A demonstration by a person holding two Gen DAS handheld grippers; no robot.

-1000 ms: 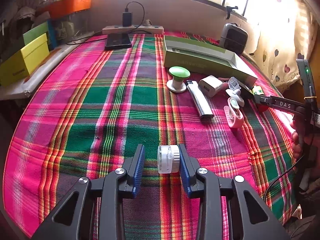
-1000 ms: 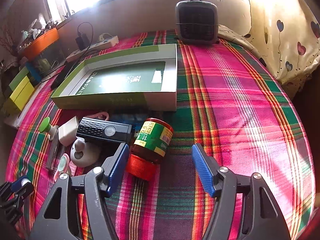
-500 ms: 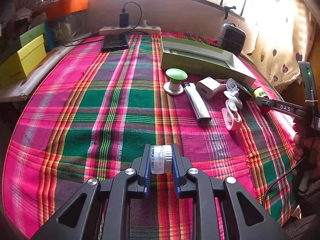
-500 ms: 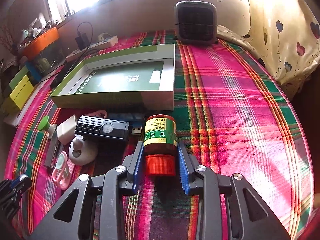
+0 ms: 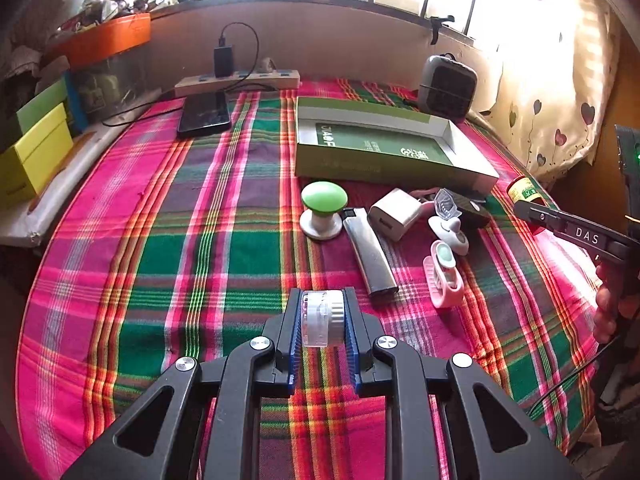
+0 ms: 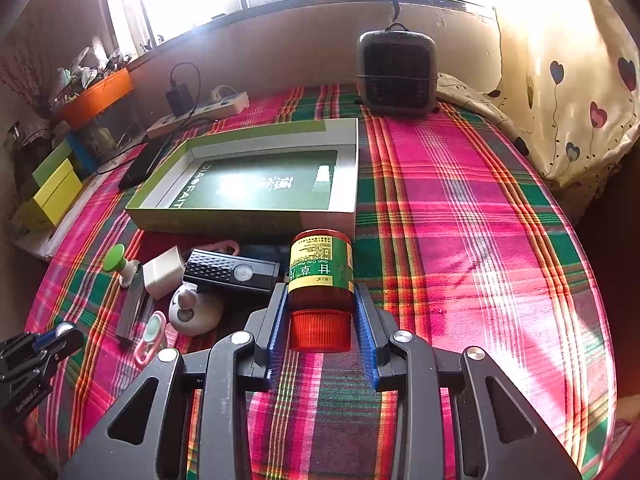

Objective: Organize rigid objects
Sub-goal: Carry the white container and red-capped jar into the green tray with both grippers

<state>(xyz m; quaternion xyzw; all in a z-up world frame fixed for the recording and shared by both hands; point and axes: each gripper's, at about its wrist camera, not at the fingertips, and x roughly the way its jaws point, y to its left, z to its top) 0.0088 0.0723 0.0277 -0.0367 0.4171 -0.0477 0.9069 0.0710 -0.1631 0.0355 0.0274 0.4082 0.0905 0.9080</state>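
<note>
- The plaid cloth [image 5: 168, 248] covers the whole surface, pink, green and purple, and everything else lies on it or is held above it
- The green open box [image 6: 256, 184] sits toward the far side, open side up and showing its printed inside; its near wall is just beyond the cluster of small items
- The right gripper [image 6: 321, 320] is pinched on the brown bottle [image 6: 322, 270], blue pads pressed to both sides of its body near the neck; the red cap points back toward the camera and the base points at the near wall of the box
- The left gripper [image 5: 322, 320] is clamped on the small clear round container [image 5: 322, 318], held on edge between the pads right at the fingertips, near the edge of the cloth and well apart from the box
- The black rectangular device [image 6: 232, 276] lies just left of the bottle, resting over other items
- The silver lighter [image 5: 370, 258] lies flat, just ahead and right of the left gripper
- The white charger cube [image 5: 394, 214] is just beside the lighter's far end
- The green-topped knob [image 5: 323, 210] stands upright left of the lighter
- The pink clip [image 5: 442, 276] lies right of the lighter
</note>
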